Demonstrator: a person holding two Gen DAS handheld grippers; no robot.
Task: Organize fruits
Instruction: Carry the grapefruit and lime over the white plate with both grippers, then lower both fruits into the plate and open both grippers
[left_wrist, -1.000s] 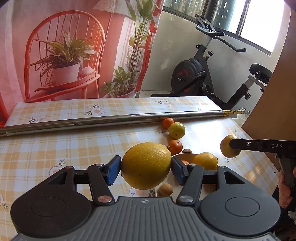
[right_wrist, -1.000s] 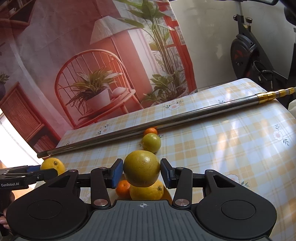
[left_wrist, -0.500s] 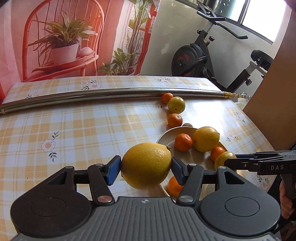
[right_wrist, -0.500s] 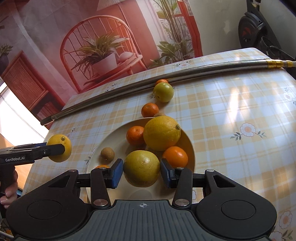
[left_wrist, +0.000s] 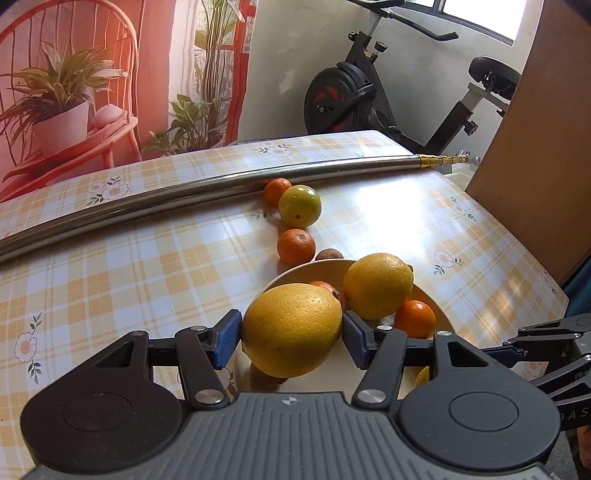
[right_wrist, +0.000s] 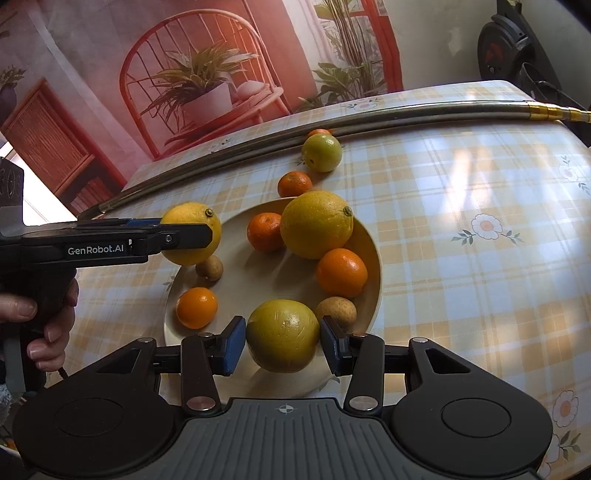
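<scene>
My left gripper (left_wrist: 291, 334) is shut on a big yellow citrus (left_wrist: 291, 328), held above the near left rim of the cream plate (left_wrist: 441, 314). From the right wrist view this same citrus (right_wrist: 190, 232) hangs over the plate's left edge. My right gripper (right_wrist: 282, 345) is shut on a yellow-green citrus (right_wrist: 282, 339) just above the plate's (right_wrist: 258, 284) near side. On the plate lie a large yellow citrus (right_wrist: 316, 223), three mandarins and two small brown fruits. A green-yellow fruit (right_wrist: 321, 151) and a mandarin (right_wrist: 294, 184) sit on the cloth beyond it.
A long metal pole (left_wrist: 221, 184) lies across the checked tablecloth (left_wrist: 110, 266) behind the fruit, with a mandarin (left_wrist: 276, 190) against it. A wooden board (left_wrist: 539, 147) stands at the right edge. An exercise bike (left_wrist: 354, 96) is beyond the table. A hand (right_wrist: 44, 325) grips the left tool.
Both grippers have come down and forward with their fruit, ending over the plate. The left one has swung right, so its citrus now covers the plate's left side.
</scene>
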